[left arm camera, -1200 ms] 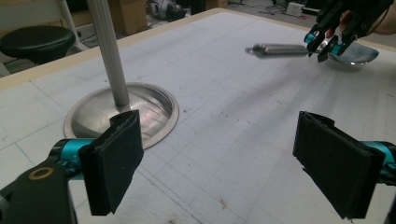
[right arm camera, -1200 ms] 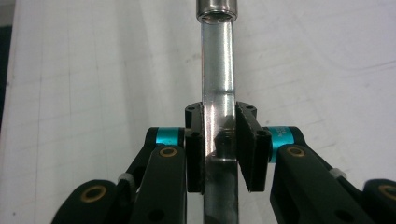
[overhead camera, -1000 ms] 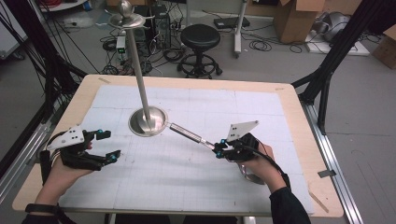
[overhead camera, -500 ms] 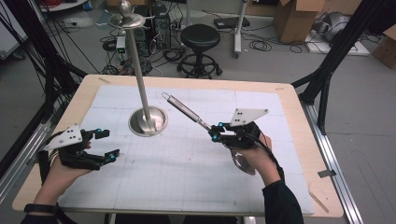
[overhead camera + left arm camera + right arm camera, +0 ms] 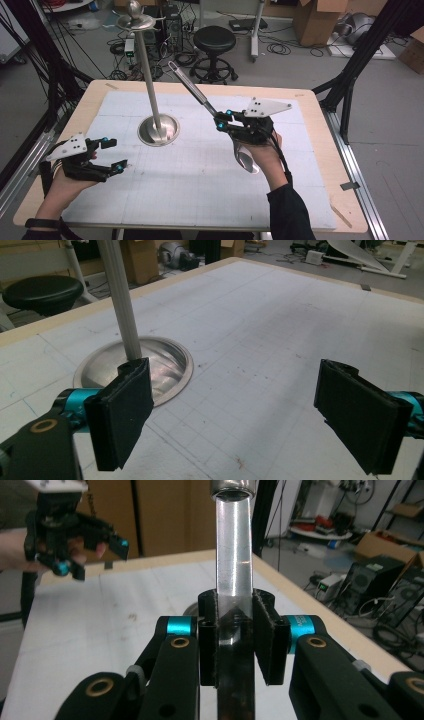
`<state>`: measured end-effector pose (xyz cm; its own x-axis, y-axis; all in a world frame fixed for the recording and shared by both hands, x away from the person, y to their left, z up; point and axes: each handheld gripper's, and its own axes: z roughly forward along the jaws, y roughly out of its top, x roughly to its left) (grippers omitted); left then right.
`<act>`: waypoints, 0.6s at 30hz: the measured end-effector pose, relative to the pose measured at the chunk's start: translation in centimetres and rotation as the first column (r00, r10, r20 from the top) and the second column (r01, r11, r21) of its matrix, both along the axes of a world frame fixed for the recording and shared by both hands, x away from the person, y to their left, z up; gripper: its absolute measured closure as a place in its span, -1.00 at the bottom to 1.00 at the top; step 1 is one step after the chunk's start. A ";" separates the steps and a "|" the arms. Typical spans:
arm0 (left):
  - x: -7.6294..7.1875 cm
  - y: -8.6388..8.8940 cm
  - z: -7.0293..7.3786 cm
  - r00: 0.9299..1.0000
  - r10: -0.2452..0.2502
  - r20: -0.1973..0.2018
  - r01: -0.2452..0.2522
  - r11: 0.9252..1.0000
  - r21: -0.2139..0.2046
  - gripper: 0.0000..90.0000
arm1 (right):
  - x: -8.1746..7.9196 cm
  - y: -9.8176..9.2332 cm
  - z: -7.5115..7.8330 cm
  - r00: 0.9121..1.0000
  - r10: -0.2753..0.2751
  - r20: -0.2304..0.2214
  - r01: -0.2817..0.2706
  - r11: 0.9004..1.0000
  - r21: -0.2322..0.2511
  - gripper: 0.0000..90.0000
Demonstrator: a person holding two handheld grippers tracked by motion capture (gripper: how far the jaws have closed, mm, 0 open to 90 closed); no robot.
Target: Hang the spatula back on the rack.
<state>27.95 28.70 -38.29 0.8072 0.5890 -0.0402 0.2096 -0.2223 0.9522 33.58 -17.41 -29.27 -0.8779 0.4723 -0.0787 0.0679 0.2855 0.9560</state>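
Note:
A long steel ladle [image 5: 192, 92] is held off the table, and my right gripper [image 5: 223, 120] is shut on its handle. The bowl [image 5: 247, 159] hangs low by the hand, while the handle slants up and left toward the top of a metal stand [image 5: 150, 85]. In the right gripper view the pads [image 5: 207, 640] clamp the flat handle [image 5: 232, 555] on both sides. The stand's round base [image 5: 159, 131] sits on the white mat. My left gripper [image 5: 114, 154] rests at the table's left, open and holding nothing. Its black pads [image 5: 122, 415] stand wide apart facing the stand base [image 5: 165, 365].
The white gridded mat [image 5: 200, 190] covers most of the wooden table [image 5: 325, 165]. Behind the table are a black stool [image 5: 214, 42], cables and cardboard boxes [image 5: 312, 20] on the floor. Black frame posts [image 5: 360, 60] stand at both back corners.
My right gripper has risen with the ladle, and the handle has swung from lying low near the stand base to slanting steeply upward. The left gripper has stayed put.

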 end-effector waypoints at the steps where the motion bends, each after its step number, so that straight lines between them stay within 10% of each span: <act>1: 0.0 0.0 0.0 1.000 0.002 0.001 -0.002 1.000 0.001 -0.64 | 0.1 0.2 0.2 1.000 -0.002 0.006 0.002 1.000 0.008 0.67; 18: 0.0 0.0 0.0 1.000 0.000 -0.002 0.000 1.000 0.001 -0.64 | 1.7 2.5 2.6 0.997 -0.040 0.063 0.033 0.994 0.106 0.67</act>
